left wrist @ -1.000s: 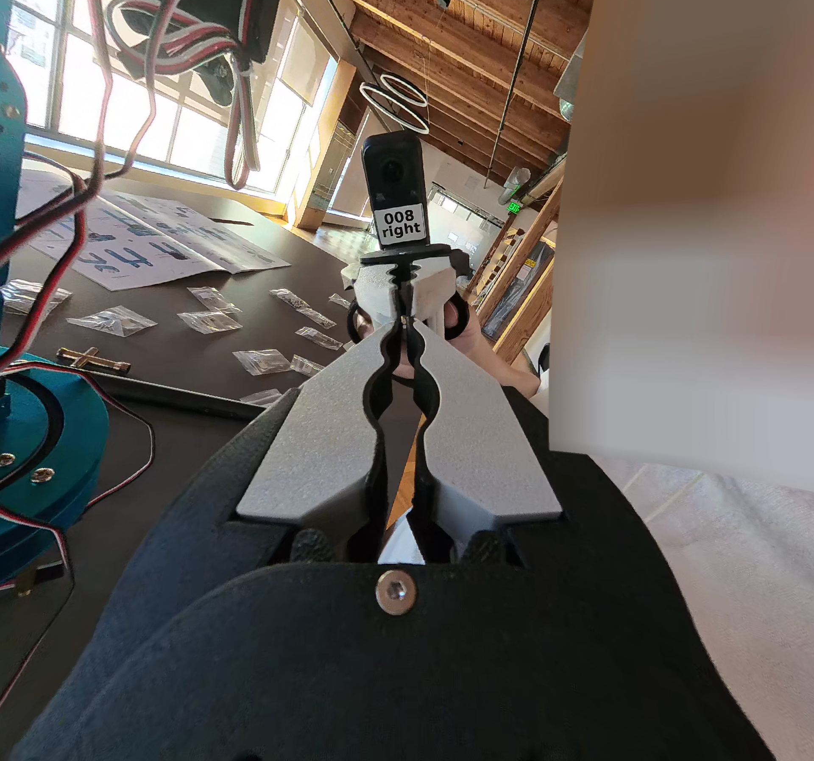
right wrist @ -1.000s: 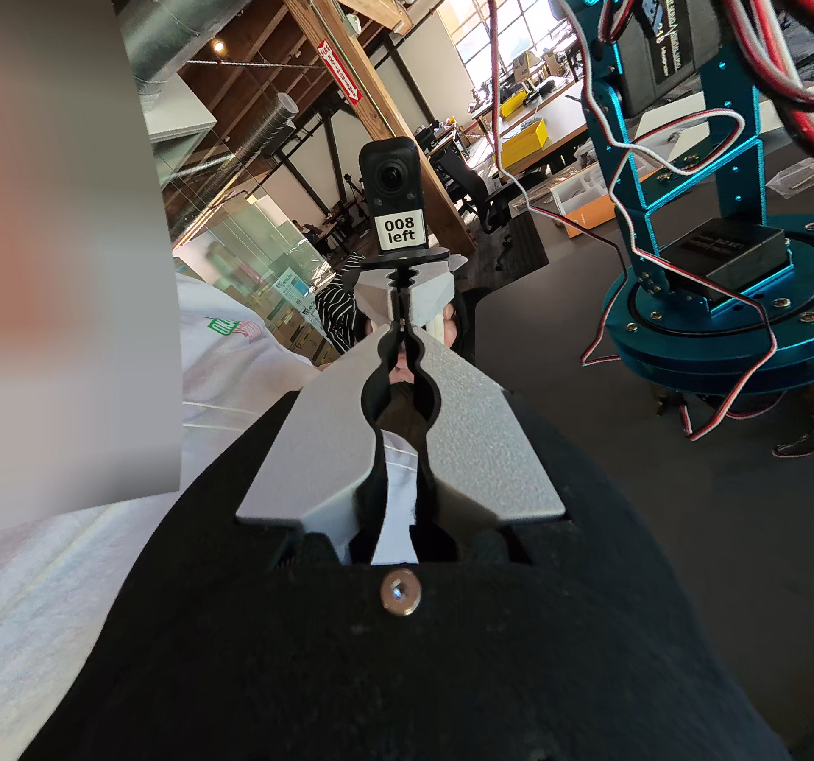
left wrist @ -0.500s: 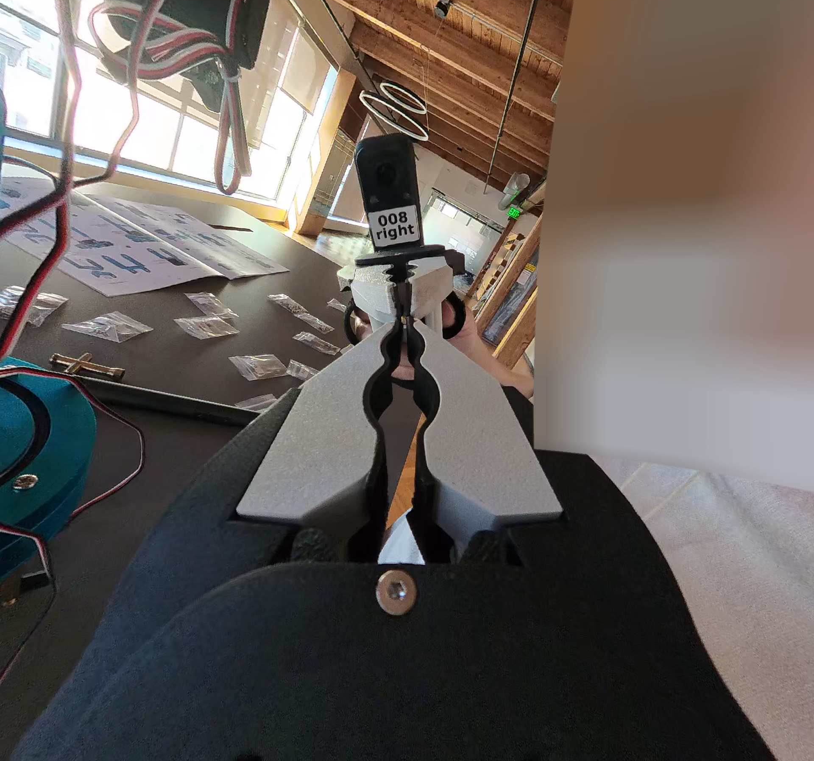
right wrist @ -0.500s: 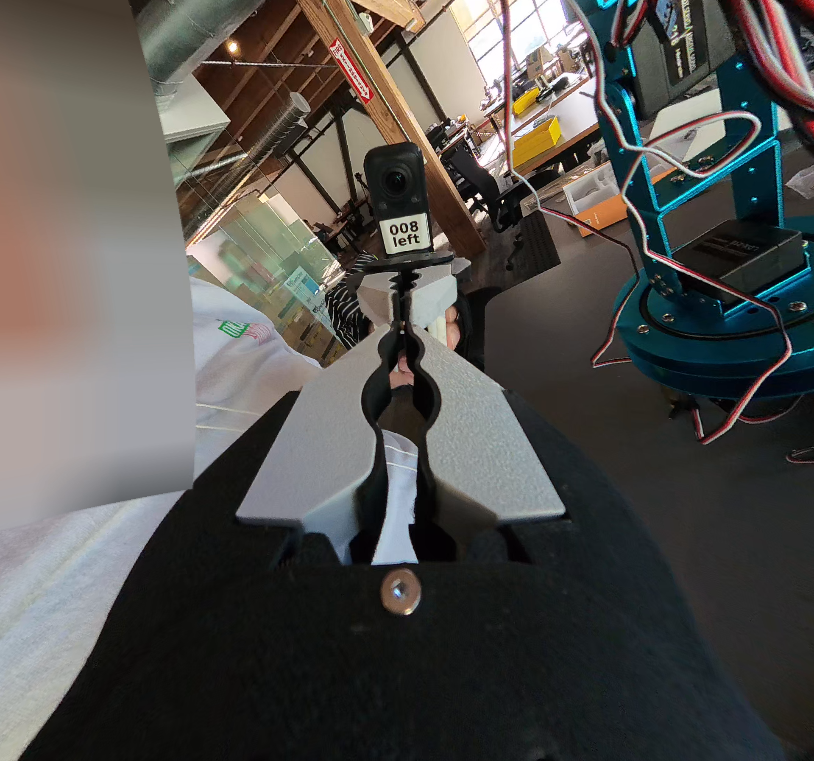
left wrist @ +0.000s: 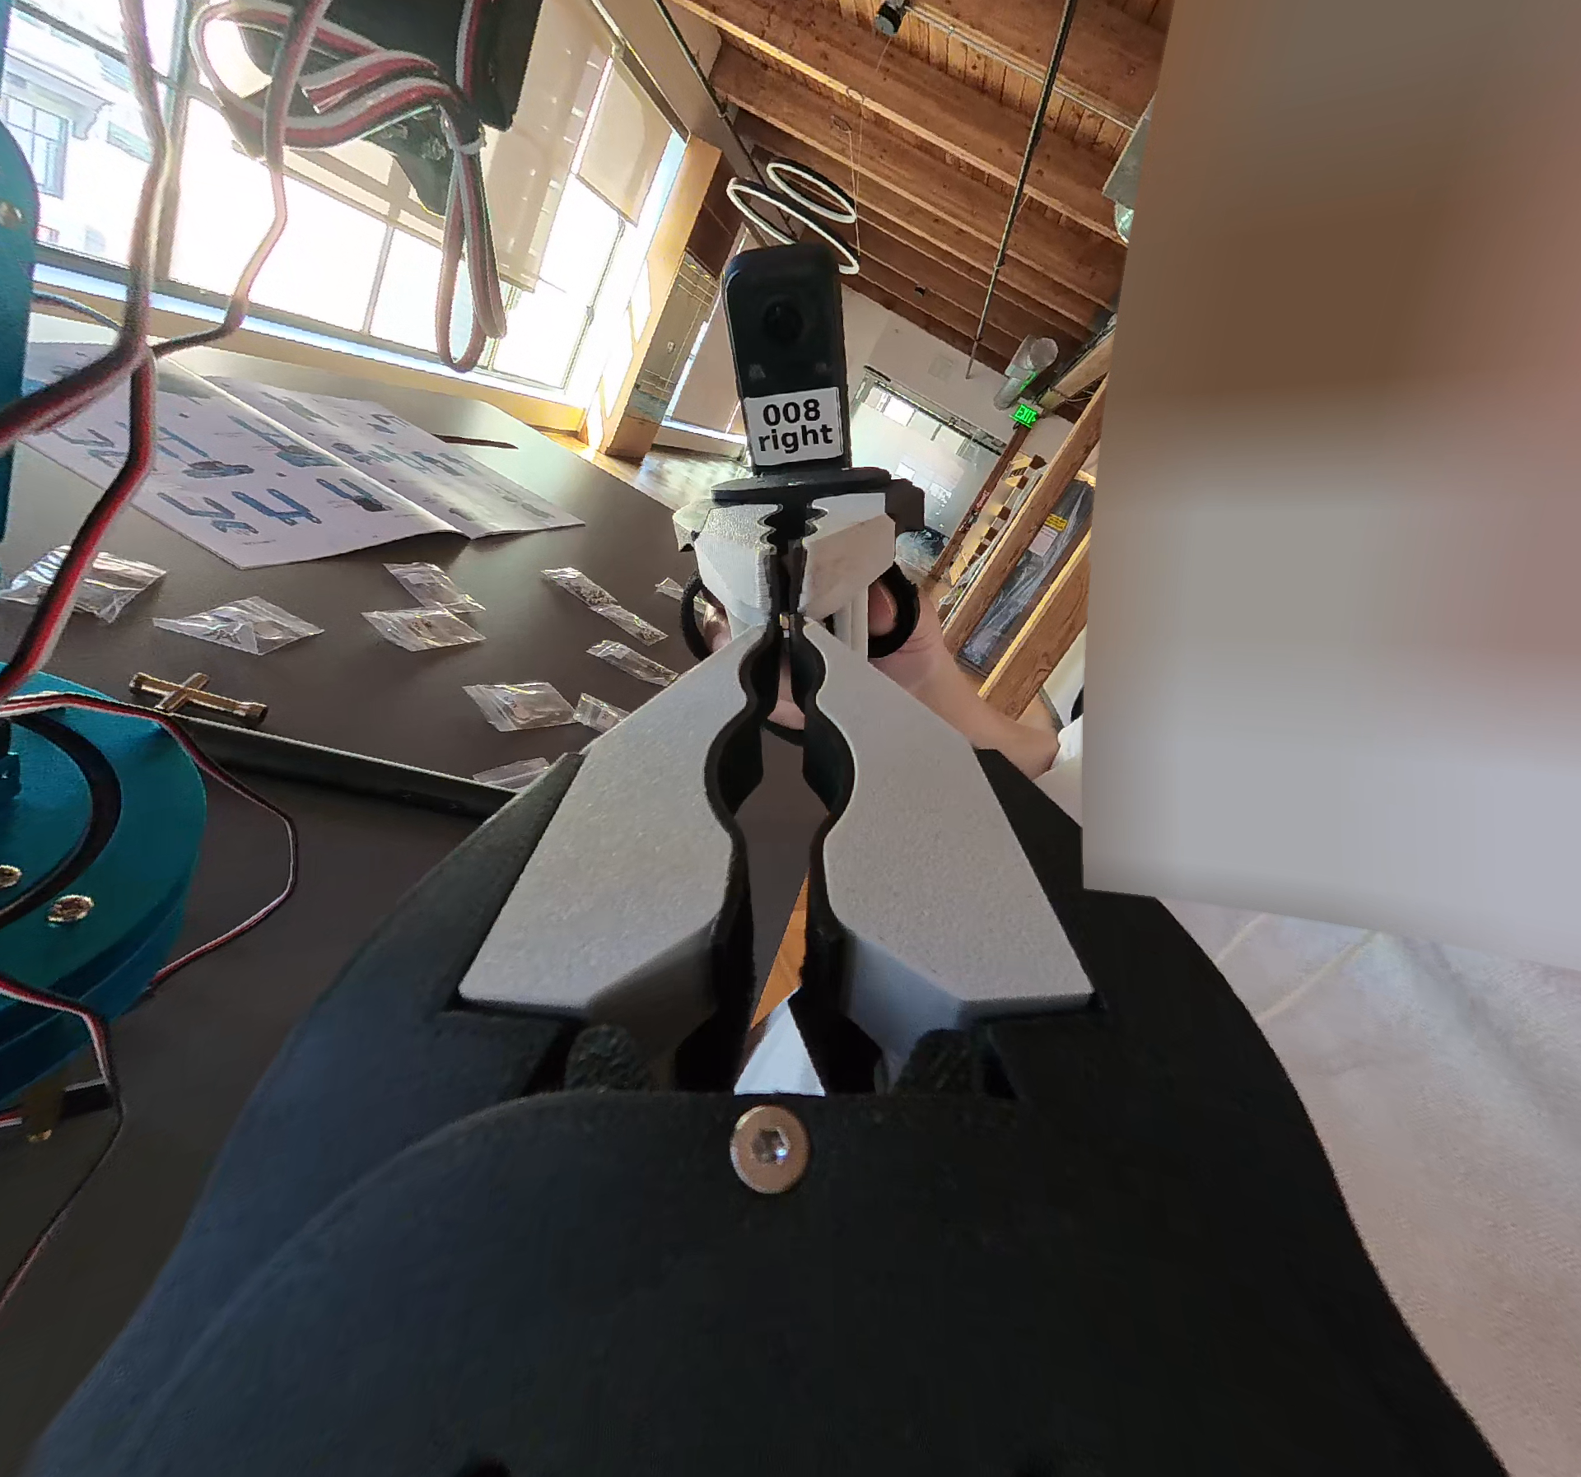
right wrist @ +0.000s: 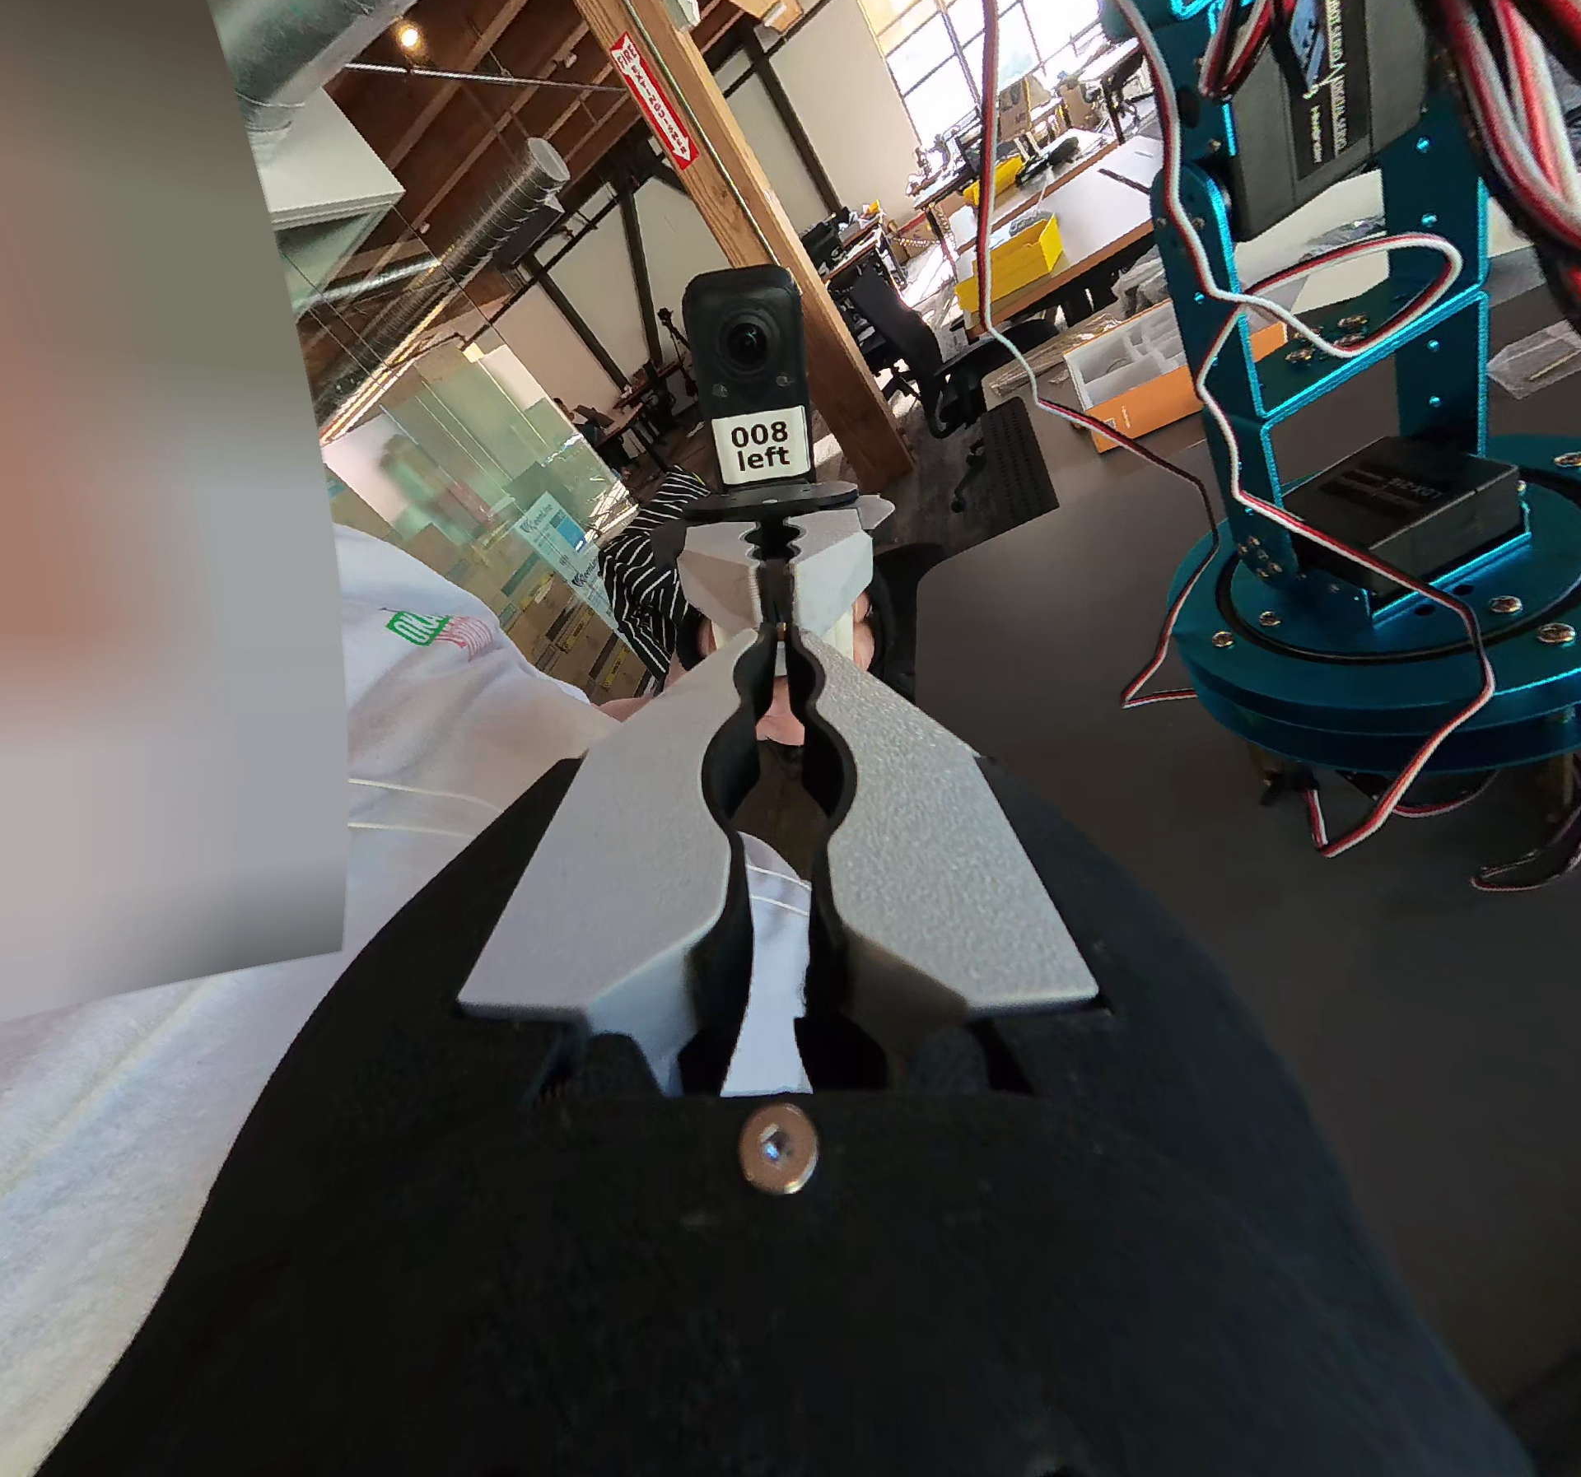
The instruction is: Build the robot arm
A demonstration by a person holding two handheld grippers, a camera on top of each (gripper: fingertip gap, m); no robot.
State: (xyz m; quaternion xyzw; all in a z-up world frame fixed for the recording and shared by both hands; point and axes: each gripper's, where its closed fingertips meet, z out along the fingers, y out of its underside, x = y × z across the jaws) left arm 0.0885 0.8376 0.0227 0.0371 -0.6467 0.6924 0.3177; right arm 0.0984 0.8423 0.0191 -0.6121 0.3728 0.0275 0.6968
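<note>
My left gripper (left wrist: 784,637) and my right gripper (right wrist: 780,642) point at each other, tip to tip, above the edge of a dark table (left wrist: 359,829). Both have their jaws closed. A tiny brass-coloured piece (left wrist: 784,622) shows where the tips meet; it also shows in the right wrist view (right wrist: 781,628). I cannot tell which gripper pinches it. The right gripper's body and camera (left wrist: 791,375) face me in the left wrist view, and the left gripper's camera (right wrist: 753,358) in the right wrist view. A hand (left wrist: 920,653) holds the right gripper.
A teal robot arm kit with servos and red-white-black wires stands on the table (right wrist: 1369,649), its base at the left of the left wrist view (left wrist: 77,863). Small clear plastic bags (left wrist: 235,623), a folded instruction sheet (left wrist: 282,469) and a cross wrench (left wrist: 192,696) lie beyond. The person's white shirt (left wrist: 1412,1136) is close. My two grippers' fingertips are within a few centimetres of each other.
Both grippers stay shut and tip to tip. The pair swayed slightly sideways and back; the teal arm shifted a little in both views.
</note>
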